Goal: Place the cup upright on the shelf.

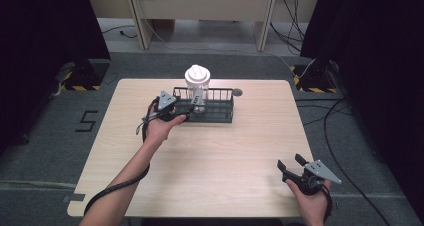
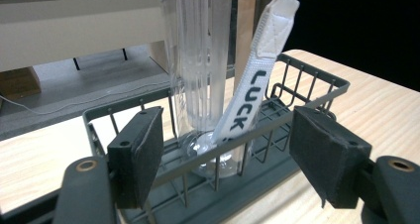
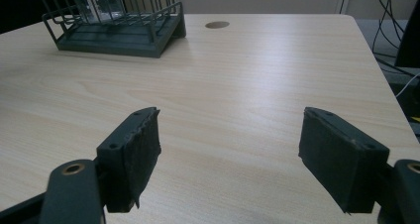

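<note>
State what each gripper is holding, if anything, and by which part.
Nothing is held. The left gripper is open at the near side of the wire rack, in front of the clear bottle. The right gripper is open over bare table.

Even overhead light, soft sheen on pale table [image 3: 257, 85], dark side curtains, slightly soft focus
</note>
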Demonstrator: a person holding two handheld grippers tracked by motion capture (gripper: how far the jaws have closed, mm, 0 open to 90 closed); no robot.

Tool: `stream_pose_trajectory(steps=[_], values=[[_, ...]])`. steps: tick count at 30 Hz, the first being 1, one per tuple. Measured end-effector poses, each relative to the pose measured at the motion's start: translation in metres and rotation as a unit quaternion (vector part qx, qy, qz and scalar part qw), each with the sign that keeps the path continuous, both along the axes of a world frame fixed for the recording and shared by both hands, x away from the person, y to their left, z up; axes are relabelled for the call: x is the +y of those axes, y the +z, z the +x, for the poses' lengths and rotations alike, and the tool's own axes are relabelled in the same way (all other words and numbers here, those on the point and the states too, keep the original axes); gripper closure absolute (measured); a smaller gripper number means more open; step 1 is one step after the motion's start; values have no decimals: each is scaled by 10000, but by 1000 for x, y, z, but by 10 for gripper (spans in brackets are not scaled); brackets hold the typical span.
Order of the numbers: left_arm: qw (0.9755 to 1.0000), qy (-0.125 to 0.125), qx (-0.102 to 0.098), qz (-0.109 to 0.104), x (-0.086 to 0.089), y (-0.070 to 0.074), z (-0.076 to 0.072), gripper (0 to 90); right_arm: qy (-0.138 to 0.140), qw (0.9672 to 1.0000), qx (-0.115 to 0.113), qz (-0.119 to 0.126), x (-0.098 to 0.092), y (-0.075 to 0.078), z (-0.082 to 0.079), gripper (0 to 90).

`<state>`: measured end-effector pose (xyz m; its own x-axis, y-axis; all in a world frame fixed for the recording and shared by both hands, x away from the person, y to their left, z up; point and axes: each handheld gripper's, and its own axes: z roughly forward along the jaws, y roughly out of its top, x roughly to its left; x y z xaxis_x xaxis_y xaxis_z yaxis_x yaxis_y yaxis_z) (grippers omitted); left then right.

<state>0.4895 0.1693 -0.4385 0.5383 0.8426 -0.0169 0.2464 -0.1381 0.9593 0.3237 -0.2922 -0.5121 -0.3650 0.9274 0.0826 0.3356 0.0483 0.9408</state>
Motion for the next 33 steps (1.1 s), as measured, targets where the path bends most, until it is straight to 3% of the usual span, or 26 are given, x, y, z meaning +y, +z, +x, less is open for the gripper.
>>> stream_pose_trajectory(steps=[13,28,33], values=[[10000,28,-42,-62,32,-7,-37,285,-7,10000,5,-7,1,0,0,243],[9995,272,101,-100,85,-49,-108,283,-3,10000,-13,-69,2,0,0,243],[9988,448,136,-142,97,-61,-124,277,-13,10000,-22,-92,2,0,0,242]])
